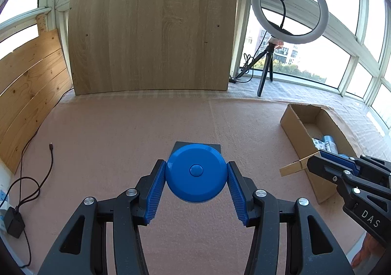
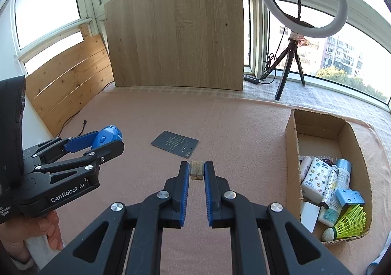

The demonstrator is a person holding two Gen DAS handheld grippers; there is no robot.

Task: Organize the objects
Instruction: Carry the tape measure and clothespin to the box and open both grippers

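The left tongs (image 1: 196, 174) clamp a round blue plastic disc (image 1: 195, 172) with a centre button, above the pink felt-covered tabletop (image 1: 122, 133). A dark flat card (image 1: 216, 146) peeks out behind the disc. At the right, the right tongs (image 1: 315, 162) pinch a wooden clothespin (image 1: 294, 167) beside an open cardboard box (image 1: 298, 128).

"GenRobot.AI" marks the left tongs (image 2: 107, 139); "DAS" the right tongs (image 1: 315, 165).
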